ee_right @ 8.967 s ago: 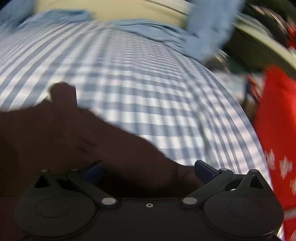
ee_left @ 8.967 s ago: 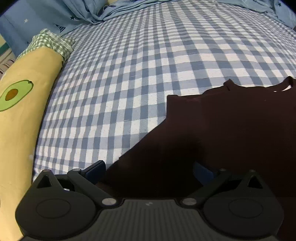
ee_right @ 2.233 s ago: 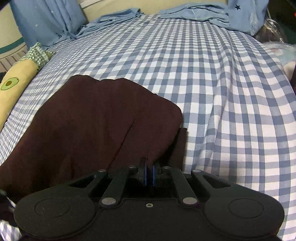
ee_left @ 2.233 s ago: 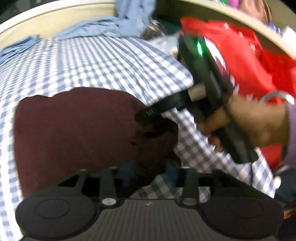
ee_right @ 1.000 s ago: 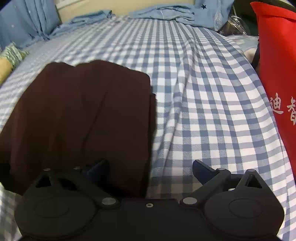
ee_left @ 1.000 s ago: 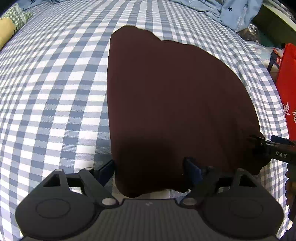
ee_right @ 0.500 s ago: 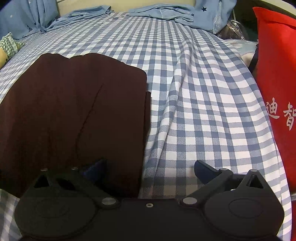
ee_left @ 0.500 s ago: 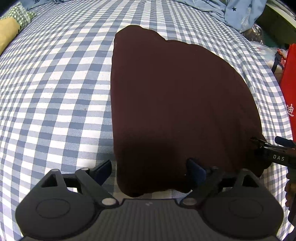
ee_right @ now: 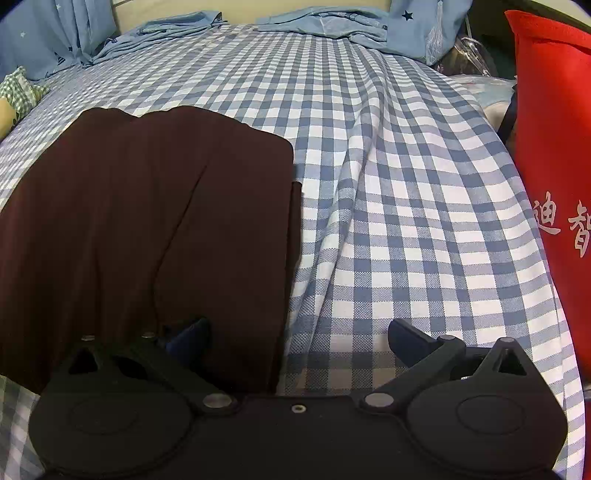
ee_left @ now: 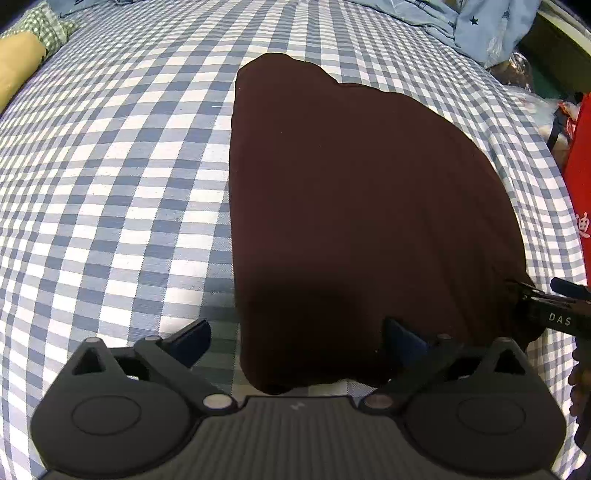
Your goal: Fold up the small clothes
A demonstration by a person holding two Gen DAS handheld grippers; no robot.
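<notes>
Both grippers gape wide and hold nothing: left gripper (ee_left: pixel 297 338) and right gripper (ee_right: pixel 299 334) each straddle an edge of the dark garment (ee_left: pixel 362 206).

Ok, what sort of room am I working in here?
Most likely a bedroom: the dark maroon garment lies on a bed with a blue-and-white checked sheet, light blue bedding is bunched at the far end, and a yellow pillow sits at the side.
</notes>
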